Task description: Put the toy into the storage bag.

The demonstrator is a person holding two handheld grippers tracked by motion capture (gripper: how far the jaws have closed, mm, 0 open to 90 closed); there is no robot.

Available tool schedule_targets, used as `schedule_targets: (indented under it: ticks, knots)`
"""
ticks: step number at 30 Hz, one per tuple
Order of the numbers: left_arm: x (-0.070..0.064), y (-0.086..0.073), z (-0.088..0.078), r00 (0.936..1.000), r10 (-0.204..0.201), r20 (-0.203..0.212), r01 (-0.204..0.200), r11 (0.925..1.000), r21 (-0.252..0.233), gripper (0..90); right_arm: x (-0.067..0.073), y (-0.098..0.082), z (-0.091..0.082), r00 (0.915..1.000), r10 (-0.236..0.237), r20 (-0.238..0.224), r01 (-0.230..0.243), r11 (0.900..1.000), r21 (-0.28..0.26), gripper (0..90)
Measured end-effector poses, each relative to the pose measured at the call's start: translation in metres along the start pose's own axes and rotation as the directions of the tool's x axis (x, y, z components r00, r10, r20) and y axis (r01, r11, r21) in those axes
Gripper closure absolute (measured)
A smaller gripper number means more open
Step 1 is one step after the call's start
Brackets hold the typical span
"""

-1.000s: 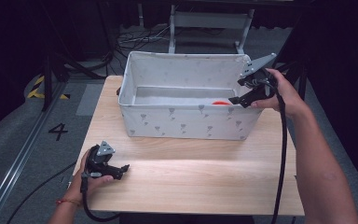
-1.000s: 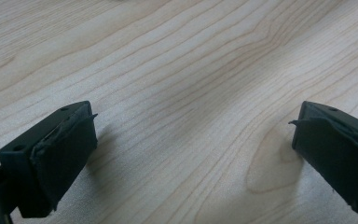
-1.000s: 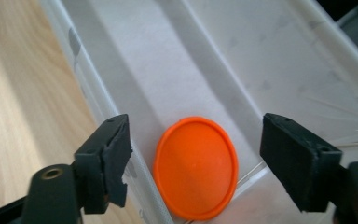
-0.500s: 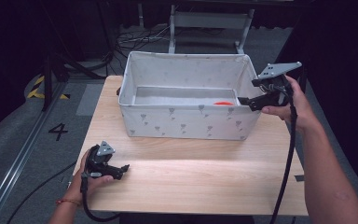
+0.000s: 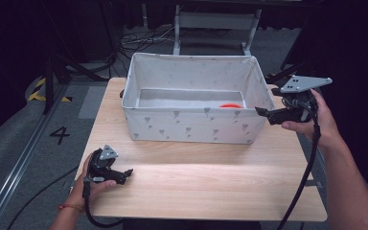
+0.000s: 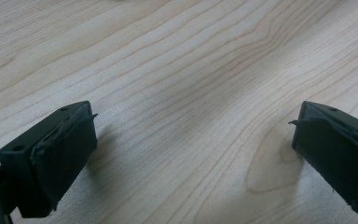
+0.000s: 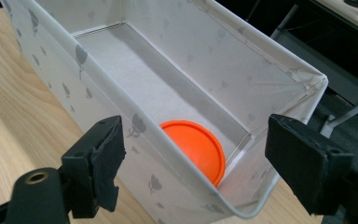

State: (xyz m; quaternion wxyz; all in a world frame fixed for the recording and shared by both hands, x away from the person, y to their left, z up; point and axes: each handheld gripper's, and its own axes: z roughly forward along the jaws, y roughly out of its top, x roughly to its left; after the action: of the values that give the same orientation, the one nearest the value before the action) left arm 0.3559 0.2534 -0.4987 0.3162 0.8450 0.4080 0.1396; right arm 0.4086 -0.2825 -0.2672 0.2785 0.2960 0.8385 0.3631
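Your light wooden table [image 5: 211, 187] carries a large white fabric storage box with a grey leaf print [image 5: 191, 125] across its far half, and the near half is bare wood. Inside that box, on its floor at the right end, lies the flat round orange disc [image 7: 196, 148], tucked close against the near wall. Your right gripper [image 5: 264, 113] hangs just outside the box's right end, level with the rim, jaws spread wide and holding nothing; the right gripper view looks down past the rim onto the disc. Your left gripper [image 5: 124, 174] rests on the near left of the table, jaws also wide apart over bare wood and empty. If you mean to leave the disc in the box, I'd judge the work nearly done: draw the right gripper clear toward the near side without snagging the soft rim or letting the cable drag over the wall, since the fabric will likely flex and shift easily.
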Motion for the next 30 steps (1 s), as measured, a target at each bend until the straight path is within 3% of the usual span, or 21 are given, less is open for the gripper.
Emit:
schedule_targets:
  ticks: [12,20,26,30]
  knots:
    - [0.0,0.0,0.0,1.0,0.002,-0.001,-0.002,1.0,0.0,0.1,0.009,-0.026,-0.013,1.0,-0.008,0.004,0.008,1.0,0.0,21.1]
    - [0.0,0.0,0.0,1.0,0.0,-0.001,0.0,1.0,0.001,0.1,0.023,-0.046,-0.019,0.998,-0.063,0.008,0.063,0.998,0.03,19.1]
    - [0.0,0.0,0.0,1.0,-0.001,-0.002,0.001,1.0,-0.001,0.1,0.031,-0.065,-0.021,0.9978,-0.064,0.014,0.064,0.997,0.032,18.7]
    - [0.0,0.0,0.0,1.0,0.0,-0.002,0.0,1.0,-0.001,0.2,0.037,-0.081,-0.019,0.9962,-0.083,0.027,0.081,0.994,0.072,18.7]
